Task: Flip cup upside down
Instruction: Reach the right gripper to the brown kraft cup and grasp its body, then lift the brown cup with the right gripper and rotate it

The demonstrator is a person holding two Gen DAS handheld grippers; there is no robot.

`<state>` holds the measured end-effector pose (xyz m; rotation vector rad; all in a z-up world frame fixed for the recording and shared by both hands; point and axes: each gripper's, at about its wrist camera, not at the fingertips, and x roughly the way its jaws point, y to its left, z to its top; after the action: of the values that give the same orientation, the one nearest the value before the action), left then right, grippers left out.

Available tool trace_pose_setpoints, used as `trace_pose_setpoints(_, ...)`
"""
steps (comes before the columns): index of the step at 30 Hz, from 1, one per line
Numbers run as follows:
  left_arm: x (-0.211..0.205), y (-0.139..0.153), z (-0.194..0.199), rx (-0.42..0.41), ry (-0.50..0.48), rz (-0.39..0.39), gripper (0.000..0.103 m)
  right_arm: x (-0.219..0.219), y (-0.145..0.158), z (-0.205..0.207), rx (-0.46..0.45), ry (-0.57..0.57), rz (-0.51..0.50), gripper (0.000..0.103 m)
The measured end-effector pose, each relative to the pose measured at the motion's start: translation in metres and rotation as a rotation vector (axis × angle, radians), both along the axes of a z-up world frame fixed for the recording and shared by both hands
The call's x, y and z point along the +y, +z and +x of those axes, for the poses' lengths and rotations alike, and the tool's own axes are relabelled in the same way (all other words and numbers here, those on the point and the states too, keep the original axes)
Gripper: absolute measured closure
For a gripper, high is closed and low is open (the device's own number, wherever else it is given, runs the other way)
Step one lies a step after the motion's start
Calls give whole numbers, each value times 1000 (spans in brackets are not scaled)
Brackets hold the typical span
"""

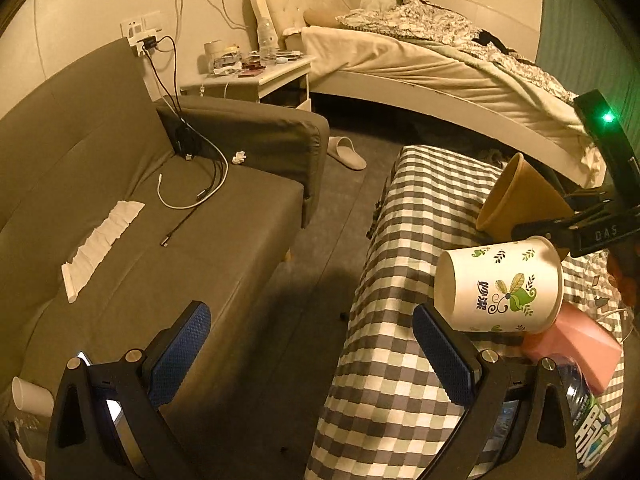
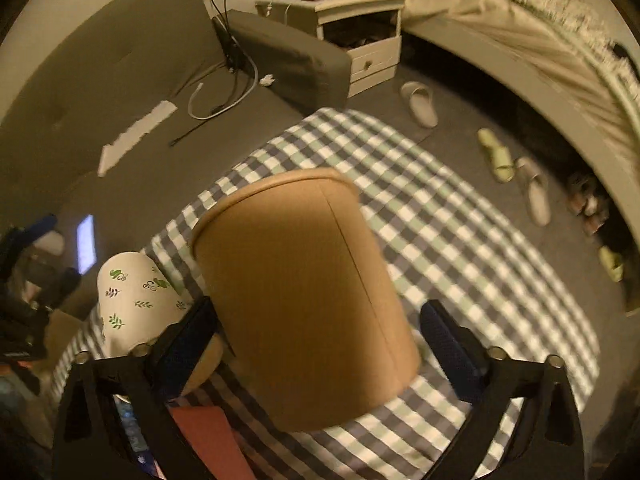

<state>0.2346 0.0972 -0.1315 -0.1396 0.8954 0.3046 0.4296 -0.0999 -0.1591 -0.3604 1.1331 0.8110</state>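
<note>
A brown paper cup (image 2: 304, 292) sits between the fingers of my right gripper (image 2: 320, 344), tilted with its base pointing away, over the checked tablecloth (image 2: 460, 240). The jaws stand wide and I cannot tell whether both pads touch it. In the left wrist view the same brown cup (image 1: 520, 196) hangs tilted in the right gripper (image 1: 576, 224) above the table. A white cup with a green leaf print (image 1: 500, 284) lies on its side nearby; it also shows in the right wrist view (image 2: 136, 300). My left gripper (image 1: 312, 352) is open and empty, off the table's left edge.
A pink box (image 1: 576, 348) and a plastic bottle (image 1: 588, 412) sit at the table's near right. A grey sofa (image 1: 120, 200) with cables and a tissue stands left. A bed (image 1: 440, 68), nightstand (image 1: 260, 76) and slippers (image 2: 420, 104) lie beyond.
</note>
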Motion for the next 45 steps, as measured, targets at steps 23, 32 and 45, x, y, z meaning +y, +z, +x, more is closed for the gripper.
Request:
trace_pose_setpoints(23, -34, 110, -99, -195, -106, 1, 0, -94, 175, -221, -302, -485, 45, 17)
trace_pose_setpoints(32, -50, 103, -184, -185, -167, 25, 0, -104, 93, -351, -105, -728, 101, 17)
trace_pose_setpoints(45, -47, 86, -227, -184, -106, 21, 0, -94, 7, -368, -127, -831, 60, 17)
